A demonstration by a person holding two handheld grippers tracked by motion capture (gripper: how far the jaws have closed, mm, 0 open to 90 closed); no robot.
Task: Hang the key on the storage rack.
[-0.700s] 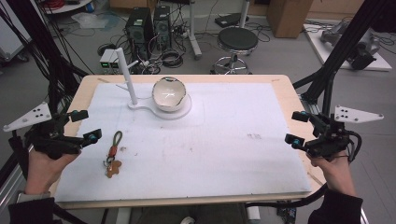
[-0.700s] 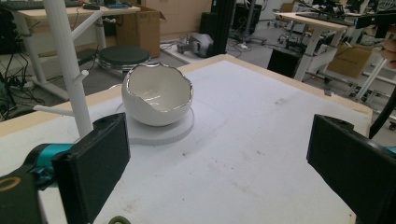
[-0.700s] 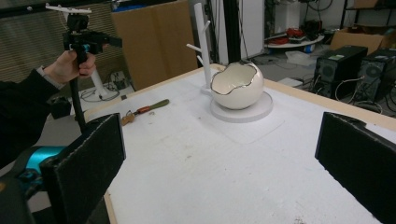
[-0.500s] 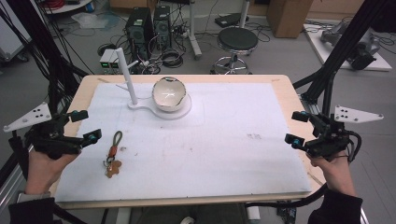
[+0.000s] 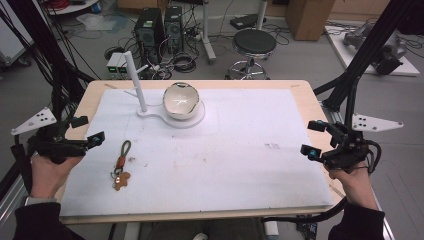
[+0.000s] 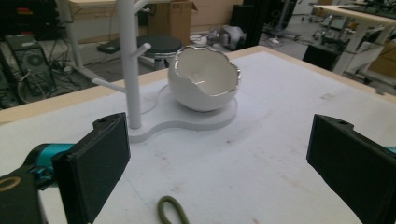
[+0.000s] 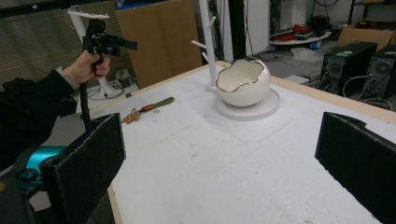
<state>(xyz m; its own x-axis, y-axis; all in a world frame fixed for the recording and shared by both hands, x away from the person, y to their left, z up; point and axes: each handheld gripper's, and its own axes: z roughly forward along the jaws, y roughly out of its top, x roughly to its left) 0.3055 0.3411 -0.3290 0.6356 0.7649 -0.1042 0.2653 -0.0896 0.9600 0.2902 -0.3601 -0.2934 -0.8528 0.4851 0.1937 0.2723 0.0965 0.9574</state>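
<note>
Both tools, left tool (image 5: 86, 131) and right tool (image 5: 314, 138), gape apart, flanking a gilt-rimmed white eggshell bowl (image 5: 180, 100).

glossy white ceramic eggshell-shaped bowl (image 6: 204, 80), silvery metallic rim; matt white plastic-looking branched stand (image 6: 129, 70); matt white scuffed table cover (image 5: 235, 165) on pale wood tabletop (image 5: 306, 95); rough black foam-like gripper pads (image 7: 88, 163).

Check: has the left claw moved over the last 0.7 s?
No. In the high view the left claw sits at the same spot by the table's left edge, left of the keychain, as before.
</note>
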